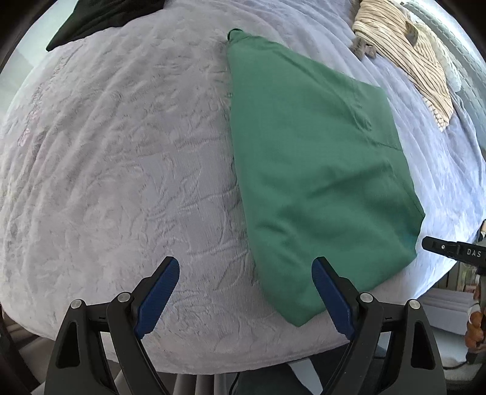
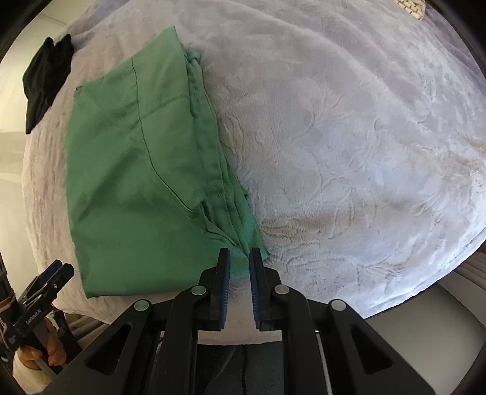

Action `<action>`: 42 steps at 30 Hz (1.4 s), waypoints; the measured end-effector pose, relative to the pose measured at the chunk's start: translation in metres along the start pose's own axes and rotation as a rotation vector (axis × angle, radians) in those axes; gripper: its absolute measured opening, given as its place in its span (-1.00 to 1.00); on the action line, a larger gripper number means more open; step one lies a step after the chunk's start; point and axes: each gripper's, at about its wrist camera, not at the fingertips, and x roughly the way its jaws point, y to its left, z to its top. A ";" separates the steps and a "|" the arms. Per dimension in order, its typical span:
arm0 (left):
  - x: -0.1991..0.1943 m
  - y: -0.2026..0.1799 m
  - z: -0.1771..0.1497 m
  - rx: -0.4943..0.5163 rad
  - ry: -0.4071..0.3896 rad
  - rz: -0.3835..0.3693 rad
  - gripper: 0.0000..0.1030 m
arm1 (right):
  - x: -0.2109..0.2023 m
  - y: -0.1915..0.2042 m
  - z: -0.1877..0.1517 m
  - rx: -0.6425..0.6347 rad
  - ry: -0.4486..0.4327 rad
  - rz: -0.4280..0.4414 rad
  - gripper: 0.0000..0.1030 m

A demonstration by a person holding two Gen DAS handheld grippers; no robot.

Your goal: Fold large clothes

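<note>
In the left wrist view, going left to right: a dark garment (image 1: 103, 21) lies bunched at eleven o'clock on the bed (image 1: 121, 170), whose pale embossed cover fills most of the picture. Just right of centre the green garment (image 1: 316, 170) lies flat as a folded, roughly rectangular packet, its near corner close to the bed's front edge. At one o'clock a striped cream cloth (image 1: 404, 51) sits well apart from it. The left tongs (image 1: 246, 273) hang wide over the bed with nothing between the pads, one pad above bare cover, the other above the packet's near corner.

In the right wrist view the same dark garment (image 2: 45, 82) is at ten o'clock, the green garment (image 2: 145, 170) left of centre with its stacked edges showing along its right side. The right tongs (image 2: 240, 261) stand narrow, a slim gap between the pads and no cloth visibly pinched; the packet's near right corner lies just beyond their tips.

As I judge it, a fold on the green piece looks finished and both tools are clear of it. The next move calls either for one more fold, gripping the two near corners evenly so the layers stay aligned, or for reaching toward another garment.
</note>
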 end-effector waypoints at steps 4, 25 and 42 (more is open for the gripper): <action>-0.009 -0.003 0.006 -0.004 -0.016 0.010 0.74 | -0.011 0.006 0.004 -0.010 -0.019 0.004 -0.72; -0.072 -0.016 0.055 -0.020 -0.130 0.090 0.74 | -0.080 0.084 0.026 -0.157 -0.160 -0.069 0.22; -0.081 -0.027 0.069 0.002 -0.170 0.102 1.00 | -0.095 0.106 0.036 -0.214 -0.227 -0.128 0.58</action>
